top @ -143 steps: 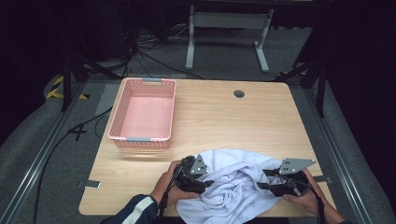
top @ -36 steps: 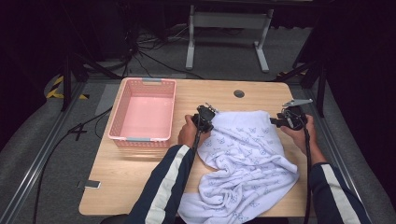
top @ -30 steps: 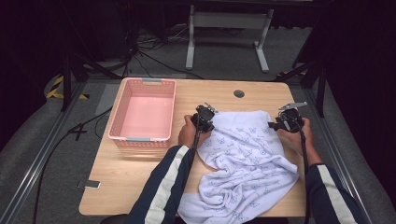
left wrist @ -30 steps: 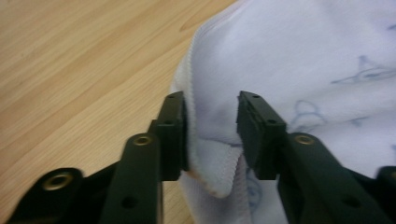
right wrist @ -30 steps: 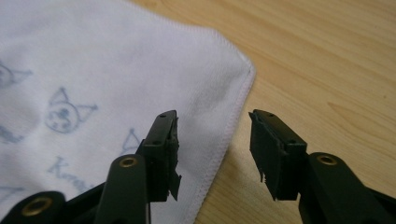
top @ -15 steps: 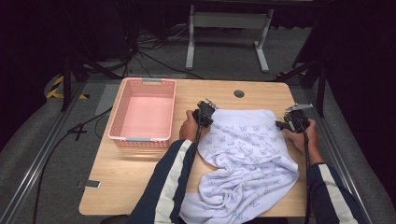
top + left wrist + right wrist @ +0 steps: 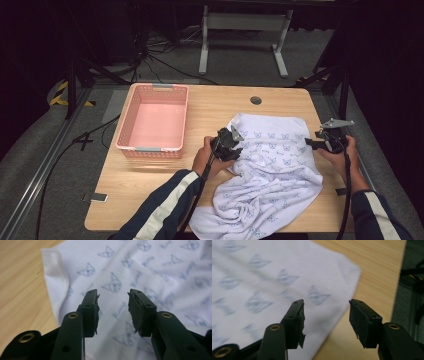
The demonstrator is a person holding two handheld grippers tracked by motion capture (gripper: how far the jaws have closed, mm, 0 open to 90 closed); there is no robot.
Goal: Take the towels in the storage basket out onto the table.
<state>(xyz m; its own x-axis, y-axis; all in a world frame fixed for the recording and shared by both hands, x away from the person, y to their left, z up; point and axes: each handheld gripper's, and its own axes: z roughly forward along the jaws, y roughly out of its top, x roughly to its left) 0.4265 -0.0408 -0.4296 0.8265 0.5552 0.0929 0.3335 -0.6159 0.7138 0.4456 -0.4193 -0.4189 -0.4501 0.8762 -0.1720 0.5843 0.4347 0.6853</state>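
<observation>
White printed cloth [image 7: 272,170] spread on the worktop [image 7: 165,175], both tools released.

High view: lying right of centre, far part flat with small blue-grey motifs, near part bunched into folds and reaching the worktop's front edge; left tool [image 7: 235,145] at its left edge, right tool [image 7: 312,144] at its right edge, pink basket [image 7: 152,149] apart on the left. Left gripper view: hemmed corner, cat-face prints, faint lettering, perhaps "Kitty", too blurred to read; jaws just widened, nothing between. Right gripper view: blurred corner beneath the gap; jaws just widened, nothing clamped.
</observation>
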